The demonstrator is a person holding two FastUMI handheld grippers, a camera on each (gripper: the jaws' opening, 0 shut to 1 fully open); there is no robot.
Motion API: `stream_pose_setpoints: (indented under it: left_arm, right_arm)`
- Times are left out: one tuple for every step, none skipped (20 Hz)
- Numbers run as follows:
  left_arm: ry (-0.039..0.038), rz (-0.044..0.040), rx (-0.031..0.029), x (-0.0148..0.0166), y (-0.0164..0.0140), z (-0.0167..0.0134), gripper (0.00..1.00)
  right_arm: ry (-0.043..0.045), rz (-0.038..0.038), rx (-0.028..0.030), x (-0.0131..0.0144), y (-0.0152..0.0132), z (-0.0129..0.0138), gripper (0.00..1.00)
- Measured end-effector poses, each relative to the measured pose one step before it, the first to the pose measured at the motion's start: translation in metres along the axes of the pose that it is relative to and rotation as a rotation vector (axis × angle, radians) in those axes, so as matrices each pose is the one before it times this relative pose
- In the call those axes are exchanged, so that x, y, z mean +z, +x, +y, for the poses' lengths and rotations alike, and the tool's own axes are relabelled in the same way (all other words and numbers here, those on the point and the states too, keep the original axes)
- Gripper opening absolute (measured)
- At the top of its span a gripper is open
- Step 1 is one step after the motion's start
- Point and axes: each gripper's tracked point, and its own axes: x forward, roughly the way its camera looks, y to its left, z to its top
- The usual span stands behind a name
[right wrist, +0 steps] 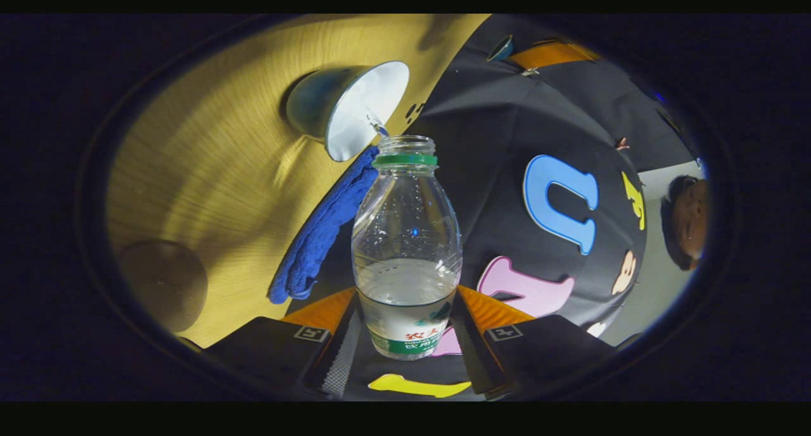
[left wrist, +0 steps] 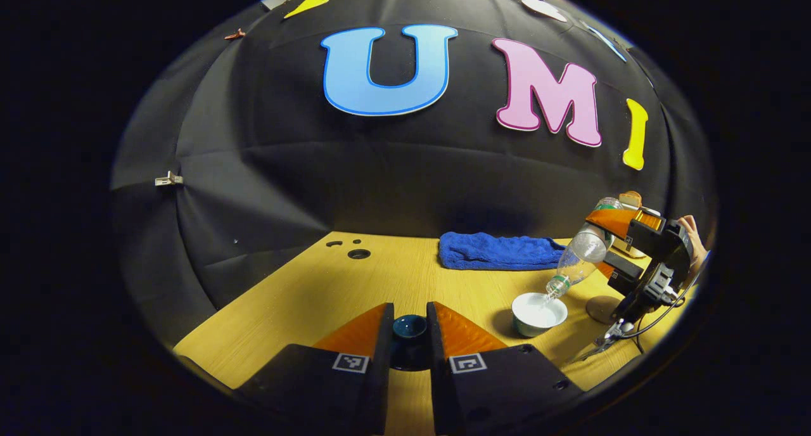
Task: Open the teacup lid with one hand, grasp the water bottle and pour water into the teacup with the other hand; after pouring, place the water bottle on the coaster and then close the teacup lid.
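Clear plastic, tipped mouth-down: the water bottle [right wrist: 406, 246] sits clamped between the jaws of my right gripper [right wrist: 405, 334], both fingers pressing on its lower body near the label, and a thin stream leaves its neck into the white bowl of the teacup [left wrist: 538, 314] on the wooden table [left wrist: 329, 296]. So I judge the pouring step to be in hand, with the lid already off. That teacup lid [left wrist: 409, 327] is pinched in my left gripper [left wrist: 409, 344], jaws closed on its dark dome, held low over the table and well apart from the cup. A good share of water remains in the bottle. Behind the cup lies a blue towel [left wrist: 497, 251], and the round coaster [right wrist: 163, 285] waits just beside the cup, under my right hand's side. Next, as I see it, I must swing the bottle upright, set it squarely on that coaster, let go, and bring the lid across.
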Motion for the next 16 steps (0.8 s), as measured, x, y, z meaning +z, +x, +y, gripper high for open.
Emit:
stream_pose_setpoints:
  left_arm:
    - [-0.00252,0.00115,-0.00108,-0.00063,-0.00060,0.00026,0.31]
    - [-0.00376,0.00145,0.00101,-0.00070,-0.00124,0.00049,0.32]
    - [-0.00432,0.00079,-0.00033,-0.00176,0.00016,0.00136,0.31]
    - [-0.00225,0.00074,0.00183,-0.00021,-0.00032,0.00055,0.31]
    - [-0.00030,0.00033,0.00159,-0.00195,0.00041,0.00136,0.32]
    - [0.00100,0.00113,0.00210,-0.00201,-0.00102,0.00129,0.31]
    - [0.00046,0.00166,0.00254,-0.00121,-0.00050,0.00146,0.31]
    - [-0.00078,0.00072,0.00153,-0.00094,-0.00021,0.00101,0.31]
    - [-0.00231,0.00109,0.00330,-0.00063,0.00000,0.00127,0.31]
    - [-0.00346,0.00006,0.00144,-0.00083,-0.00010,0.00107,0.32]
    - [-0.00157,-0.00036,0.00242,0.00032,-0.00045,0.00125,0.31]
    - [0.00043,-0.00053,0.00307,-0.00066,0.00113,0.00064,0.31]
    - [0.00058,-0.00069,0.00043,0.00036,-0.00036,0.00049,0.32]
    - [0.00042,-0.00094,0.00096,-0.00026,0.00054,0.00007,0.32]
    - [0.00018,-0.00004,-0.00029,0.00030,-0.00029,-0.00018,0.35]
    - [-0.00008,0.00007,0.00099,-0.00003,-0.00067,0.00052,0.31]
  right_arm:
    - [-0.00489,-0.00392,-0.00700,0.00070,0.00142,-0.00171,0.75]
    - [-0.00697,-0.00855,-0.00560,0.00227,0.00003,-0.00197,0.75]
    - [-0.01232,-0.01215,-0.00619,0.00100,0.00141,-0.00115,0.75]
    - [-0.01997,-0.01049,-0.00796,0.00007,0.00061,-0.00212,0.75]
    - [-0.02027,-0.01074,-0.00802,-0.00036,0.00098,-0.00226,0.75]
    - [-0.01894,-0.00730,-0.01209,-0.00046,0.00094,-0.00364,0.75]
    - [-0.01122,-0.00200,-0.00933,-0.00230,0.00229,-0.00260,0.75]
    - [-0.00485,0.00313,-0.00839,-0.00238,0.00240,-0.00321,0.75]
    - [-0.00627,0.00695,-0.01339,-0.00368,0.00154,-0.00496,0.75]
    - [-0.00706,0.00314,-0.00970,-0.00362,-0.00100,-0.00521,0.75]
    - [-0.00834,-0.00294,-0.00887,-0.00294,0.00040,-0.00279,0.74]
    - [-0.00907,-0.00949,-0.01571,-0.00199,0.00072,-0.00238,0.75]
    - [-0.01151,-0.01108,-0.02179,-0.00098,0.00079,-0.00446,0.75]
    - [-0.00814,-0.01650,-0.01609,0.00092,0.00145,-0.00318,0.75]
    - [-0.01055,-0.01589,-0.01708,0.00088,0.00129,-0.00360,0.75]
    - [-0.01186,-0.01301,-0.01436,0.00140,-0.00037,-0.00452,0.75]
